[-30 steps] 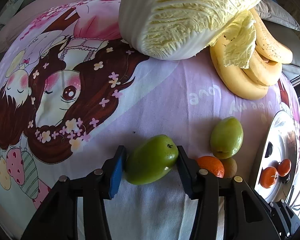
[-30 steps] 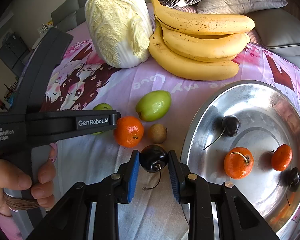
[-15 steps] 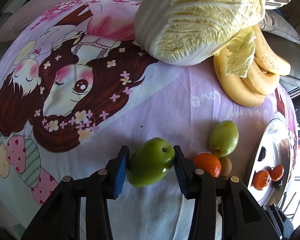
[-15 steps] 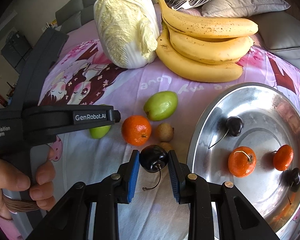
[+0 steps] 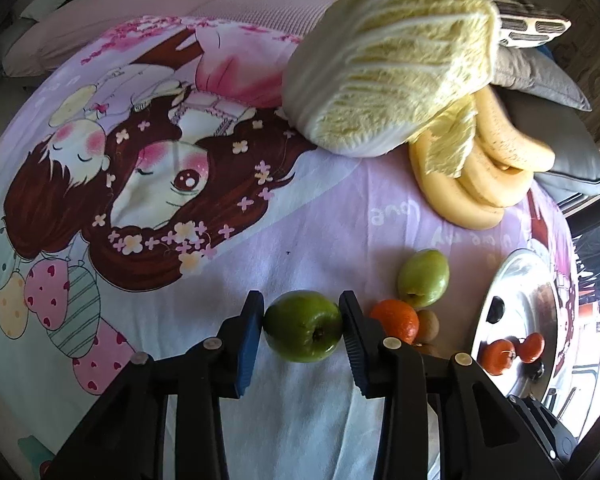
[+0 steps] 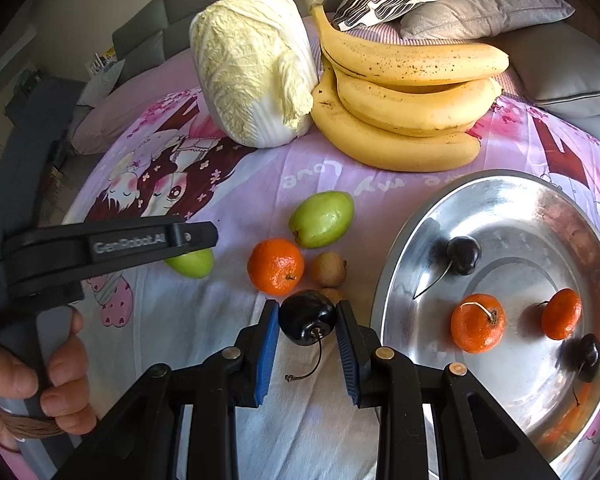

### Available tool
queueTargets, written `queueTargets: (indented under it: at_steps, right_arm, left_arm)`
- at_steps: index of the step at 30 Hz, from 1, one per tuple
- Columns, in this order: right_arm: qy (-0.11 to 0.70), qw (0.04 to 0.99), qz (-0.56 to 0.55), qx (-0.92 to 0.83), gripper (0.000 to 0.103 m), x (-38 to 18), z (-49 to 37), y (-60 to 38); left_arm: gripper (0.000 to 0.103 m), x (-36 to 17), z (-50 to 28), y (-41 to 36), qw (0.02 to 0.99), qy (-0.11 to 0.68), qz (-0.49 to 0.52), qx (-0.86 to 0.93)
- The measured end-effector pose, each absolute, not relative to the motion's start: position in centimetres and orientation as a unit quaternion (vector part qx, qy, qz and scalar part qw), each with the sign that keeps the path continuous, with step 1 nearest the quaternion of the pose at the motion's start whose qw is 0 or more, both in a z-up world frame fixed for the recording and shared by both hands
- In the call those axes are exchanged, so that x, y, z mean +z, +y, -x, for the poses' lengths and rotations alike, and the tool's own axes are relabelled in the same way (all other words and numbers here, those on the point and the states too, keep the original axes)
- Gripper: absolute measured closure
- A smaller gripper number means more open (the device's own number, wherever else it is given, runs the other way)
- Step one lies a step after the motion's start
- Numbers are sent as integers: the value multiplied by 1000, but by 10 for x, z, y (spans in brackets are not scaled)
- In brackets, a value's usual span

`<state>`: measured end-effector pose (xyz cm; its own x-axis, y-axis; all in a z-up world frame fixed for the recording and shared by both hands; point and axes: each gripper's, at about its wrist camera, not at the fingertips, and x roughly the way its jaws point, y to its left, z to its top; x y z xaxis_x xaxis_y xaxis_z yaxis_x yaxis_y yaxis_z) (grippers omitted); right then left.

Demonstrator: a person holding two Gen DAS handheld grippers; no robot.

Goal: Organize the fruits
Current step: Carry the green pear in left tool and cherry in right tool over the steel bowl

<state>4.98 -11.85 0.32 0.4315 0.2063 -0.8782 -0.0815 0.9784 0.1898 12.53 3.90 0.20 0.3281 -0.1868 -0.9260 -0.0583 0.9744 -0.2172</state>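
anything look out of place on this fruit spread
The napa cabbage stands out: a vegetable lying against the bananas among fruit. Nothing looks spilled or damaged, and the metal bowl sits level.

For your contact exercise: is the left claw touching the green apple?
Touching: in the left wrist view both pads of the left claw press the green apple.

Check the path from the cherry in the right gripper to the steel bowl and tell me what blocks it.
Nothing visible blocks it. The right gripper is shut on the dark cherry, and the steel bowl lies right beside it with only bare cloth between. The small brown fruits and the tangerine lie behind the cherry, off that line.
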Motion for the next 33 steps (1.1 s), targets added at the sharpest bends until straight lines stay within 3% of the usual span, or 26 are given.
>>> queueTargets:
  at_steps: [17, 33]
  right_arm:
    - [512, 852, -87, 63, 73, 16, -43, -140]
    - [512, 846, -134, -62, 72, 19, -28, -225]
  left_arm:
    - [63, 25, -116, 18, 823, 557, 86, -70]
    - [63, 49, -91, -73, 822, 537, 14, -191]
